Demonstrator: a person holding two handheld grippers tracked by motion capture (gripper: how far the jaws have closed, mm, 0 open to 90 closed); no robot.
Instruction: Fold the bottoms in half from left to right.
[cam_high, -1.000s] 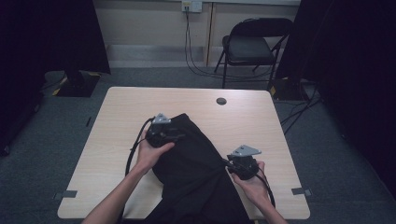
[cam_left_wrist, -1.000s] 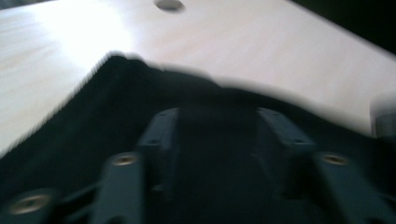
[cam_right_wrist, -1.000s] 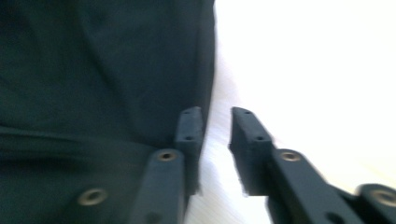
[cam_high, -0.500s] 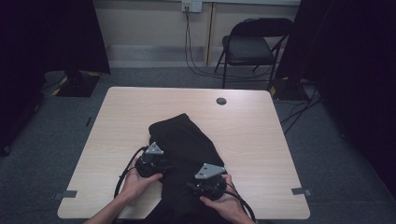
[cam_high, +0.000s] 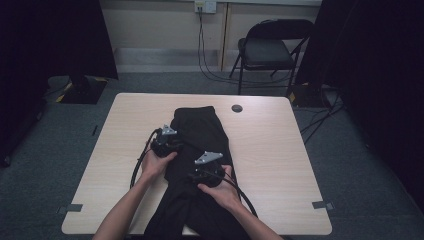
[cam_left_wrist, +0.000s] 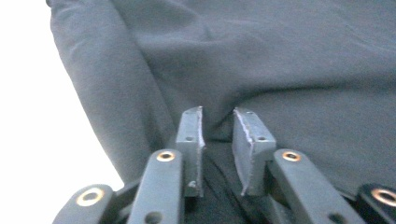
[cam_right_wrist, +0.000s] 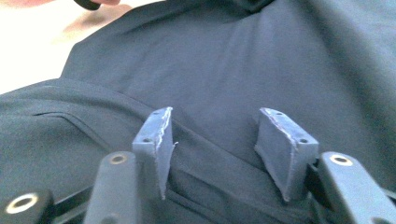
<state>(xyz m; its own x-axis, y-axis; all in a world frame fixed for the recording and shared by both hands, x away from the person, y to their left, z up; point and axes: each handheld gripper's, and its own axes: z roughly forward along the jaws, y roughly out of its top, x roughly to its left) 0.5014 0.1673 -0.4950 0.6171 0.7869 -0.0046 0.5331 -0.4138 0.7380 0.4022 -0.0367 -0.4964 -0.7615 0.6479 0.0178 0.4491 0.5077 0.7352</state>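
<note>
A black garment (cam_high: 200, 125) lies lengthwise down the middle of a light wooden table (cam_high: 285, 160), and its near end hangs over the front edge. My left gripper (cam_high: 172, 145) rests on the cloth's left edge. In the left gripper view its jaws (cam_left_wrist: 218, 116) have just been closing and stand a narrow gap apart, with a ridge of the dark cloth (cam_left_wrist: 280, 56) between the pads. My right gripper (cam_high: 197, 174) sits on the garment's middle. Its jaws (cam_right_wrist: 215, 114) have just been opening and stand wide over a seam in the cloth (cam_right_wrist: 233, 60), gripping nothing.
A small round black grommet (cam_high: 237, 108) is set in the table near the far edge. Behind the table stand a black folding chair (cam_high: 270, 50) and cables from a wall socket. Black curtains hang at both sides. Each gripper's cable trails toward the person.
The right gripper has moved left from the garment's right edge onto its middle. The left gripper dipped toward the person, then went back out. The garment now lies narrower.
</note>
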